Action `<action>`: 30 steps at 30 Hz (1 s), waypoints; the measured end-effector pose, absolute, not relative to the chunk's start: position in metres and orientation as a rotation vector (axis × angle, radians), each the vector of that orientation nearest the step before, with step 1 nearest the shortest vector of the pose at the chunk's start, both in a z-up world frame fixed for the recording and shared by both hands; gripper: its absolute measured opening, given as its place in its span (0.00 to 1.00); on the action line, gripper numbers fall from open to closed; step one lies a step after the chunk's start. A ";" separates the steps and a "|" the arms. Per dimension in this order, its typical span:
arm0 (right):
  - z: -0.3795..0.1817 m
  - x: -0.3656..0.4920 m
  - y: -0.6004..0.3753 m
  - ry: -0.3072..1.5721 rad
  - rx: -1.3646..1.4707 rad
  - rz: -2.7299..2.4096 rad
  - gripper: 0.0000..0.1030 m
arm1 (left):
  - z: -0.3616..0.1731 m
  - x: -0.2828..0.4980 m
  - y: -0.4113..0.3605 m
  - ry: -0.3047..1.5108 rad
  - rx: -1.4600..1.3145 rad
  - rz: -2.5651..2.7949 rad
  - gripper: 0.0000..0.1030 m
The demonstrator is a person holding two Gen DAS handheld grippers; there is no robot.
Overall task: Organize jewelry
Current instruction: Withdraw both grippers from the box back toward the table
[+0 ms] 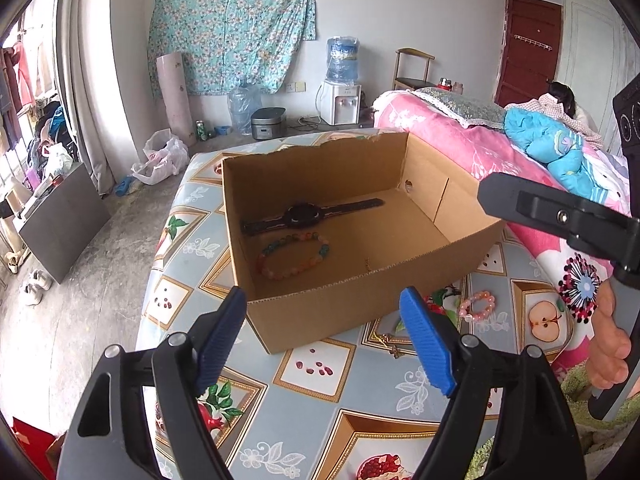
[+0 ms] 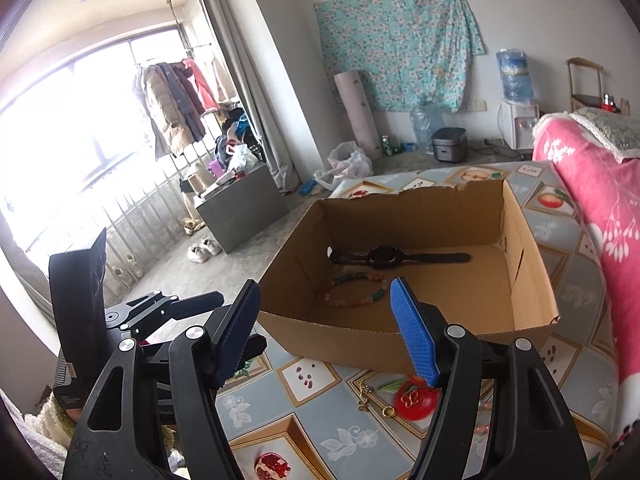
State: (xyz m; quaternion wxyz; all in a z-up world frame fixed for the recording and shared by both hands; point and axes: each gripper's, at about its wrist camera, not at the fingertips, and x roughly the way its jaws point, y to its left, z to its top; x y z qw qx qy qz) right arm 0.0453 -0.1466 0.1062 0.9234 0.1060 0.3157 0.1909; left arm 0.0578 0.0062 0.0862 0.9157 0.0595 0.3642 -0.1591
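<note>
Both my tools hover empty over the table with the fruit-print oilcloth (image 1: 320,376).

My left gripper (image 1: 324,340) has its blue ribbed pads spread wide, nothing between them. My right gripper (image 2: 324,332) is likewise spread and holds nothing.

The open brown cardboard box (image 1: 328,312) sits on the cloth ahead of both tools. Inside it lie a black wristwatch with its strap laid flat (image 1: 308,213) and, just in front of the watch, a multicoloured bead bracelet (image 1: 294,255).

Still outside the box: a pink bead bracelet (image 1: 477,306) on the cloth, close to the box's near right corner, and a thin gold chain with small hooked links (image 2: 372,398) lying on the cloth just in front of the box's near wall.

Step in hand, as I judge it: pick up one of the loose pieces. The pink bracelet looks the easier target.

How I would do it well:
- Bring the pads down either side of the bead ring, one pad inside or both across a single arc, so the beads cannot roll out.
- Close slowly; round beads will likely skid on the slick cloth.
- Lift clear of the near wall before crossing over it.
- Release low in the bare right half of the box floor, apart from the watch.

The chain is fine and flat; it will probably need a pinch at its bunched part.
</note>
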 end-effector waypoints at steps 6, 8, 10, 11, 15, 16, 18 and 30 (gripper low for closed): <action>0.105 0.045 -0.148 0.648 0.221 0.399 0.63 | 0.083 0.056 0.002 0.759 0.129 -0.330 0.75; 0.104 0.045 -0.149 0.648 0.222 0.401 0.63 | 0.081 0.055 -0.001 0.761 0.136 -0.334 0.75; 0.104 0.043 -0.149 0.649 0.223 0.403 0.63 | 0.080 0.055 -0.004 0.762 0.145 -0.334 0.75; 0.103 0.043 -0.149 0.649 0.224 0.404 0.63 | 0.079 0.054 -0.006 0.763 0.149 -0.335 0.75; 0.102 0.041 -0.149 0.649 0.229 0.406 0.63 | 0.076 0.054 -0.011 0.772 0.156 -0.341 0.75; 0.102 0.041 -0.149 0.649 0.230 0.406 0.63 | 0.075 0.054 -0.011 0.775 0.157 -0.343 0.75; 0.101 0.041 -0.149 0.648 0.231 0.407 0.63 | 0.074 0.054 -0.013 0.780 0.158 -0.347 0.75; 0.097 0.035 -0.151 0.648 0.250 0.403 0.63 | 0.066 0.054 -0.024 0.803 0.181 -0.354 0.75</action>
